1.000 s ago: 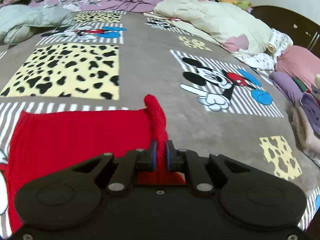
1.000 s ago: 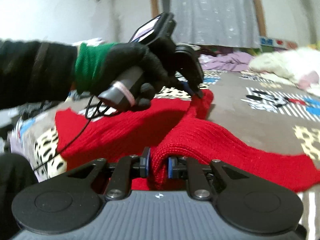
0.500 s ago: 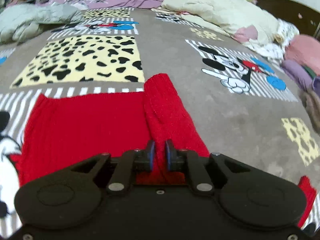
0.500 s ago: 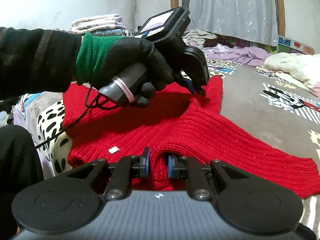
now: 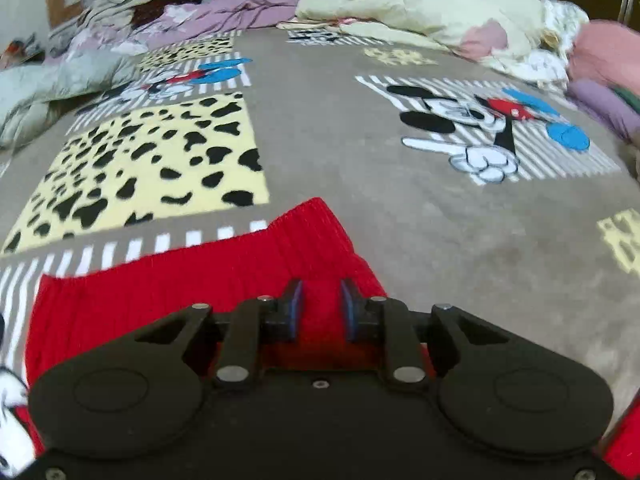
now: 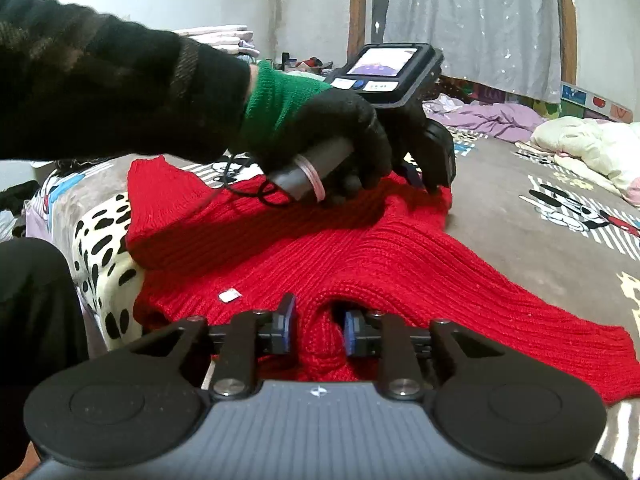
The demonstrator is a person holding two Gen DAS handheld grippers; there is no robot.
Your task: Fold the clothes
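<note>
Sweater point(image 6: 360, 248) flat — sleeve trailing right, claws apart.

The left gripper point(image 5: 320, 306) sits low at frame bottom, jaws parted; a black-gloved hand point(image 6: 340, 144) grips it. The right gripper point(image 6: 318, 322) likewise stands parted, bottom centre.

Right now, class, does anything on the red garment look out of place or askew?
Yes. A small white tag or scrap lies loose on the red knit sweater, and a hump of knit bunches between the right gripper fingers instead of lying flat.
</note>
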